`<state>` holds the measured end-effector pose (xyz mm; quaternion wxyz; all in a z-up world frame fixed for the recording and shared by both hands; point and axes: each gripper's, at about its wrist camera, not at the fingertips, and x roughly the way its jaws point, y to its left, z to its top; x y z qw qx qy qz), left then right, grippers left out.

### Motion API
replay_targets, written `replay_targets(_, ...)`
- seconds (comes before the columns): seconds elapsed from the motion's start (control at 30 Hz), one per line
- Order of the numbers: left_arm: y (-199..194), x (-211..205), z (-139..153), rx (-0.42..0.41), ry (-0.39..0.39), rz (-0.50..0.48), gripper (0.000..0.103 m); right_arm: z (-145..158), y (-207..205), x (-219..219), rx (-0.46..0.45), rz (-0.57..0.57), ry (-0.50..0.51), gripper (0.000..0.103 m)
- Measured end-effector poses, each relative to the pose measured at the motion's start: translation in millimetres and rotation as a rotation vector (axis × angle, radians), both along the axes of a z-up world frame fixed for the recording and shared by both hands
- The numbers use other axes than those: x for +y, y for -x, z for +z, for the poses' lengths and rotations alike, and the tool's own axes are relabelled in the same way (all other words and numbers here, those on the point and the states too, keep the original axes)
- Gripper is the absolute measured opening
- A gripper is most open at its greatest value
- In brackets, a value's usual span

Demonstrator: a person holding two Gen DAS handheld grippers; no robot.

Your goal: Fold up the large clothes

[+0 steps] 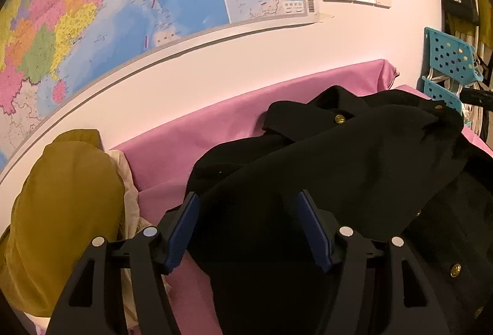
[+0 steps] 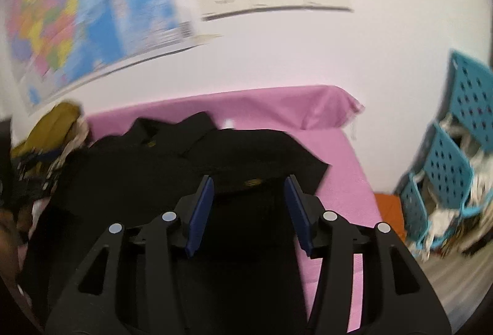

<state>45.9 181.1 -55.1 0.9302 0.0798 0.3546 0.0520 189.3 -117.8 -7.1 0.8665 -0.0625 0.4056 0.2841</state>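
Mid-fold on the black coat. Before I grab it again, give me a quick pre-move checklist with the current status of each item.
1. Left gripper open and empty: ok, jaws spread over the black coat.
2. Right gripper open and empty: ok, fabric lies beneath it, none pinched.
3. Coat on the pink sheet: ok.
4. Coat flat enough to fold: not ok, it is bunched and humped in the left view.
5. Mustard garment clear of the coat: cannot tell where they meet.
6. Right view sharp enough to aim: not ok, motion-blurred.
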Motion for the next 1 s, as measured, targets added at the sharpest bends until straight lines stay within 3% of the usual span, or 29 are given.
replay_targets(0.23,1,-1,-8,0.015,0.028,-0.013,0.063,-13,19,43,-0.039,0.151,0.127,0.042)
replay_targets(0.53,-14,14,-35,0.095,0.091,0.045,0.066,-60,-5,60,0.065,0.169,0.239,0.030)
replay_targets(0.67,-10,14,-31,0.086,0.090,0.059,0.067,-61,-11,57,0.096,0.163,0.212,0.030)
replay_targets(0.87,28,8,-14,0.032,0.046,0.079,0.073,-25,8,29,0.079,0.152,0.099,0.041)
replay_targets(1.0,62,8,-13,0.031,0.066,0.085,0.080,-5,28,-3,0.104,0.132,0.022,0.053)
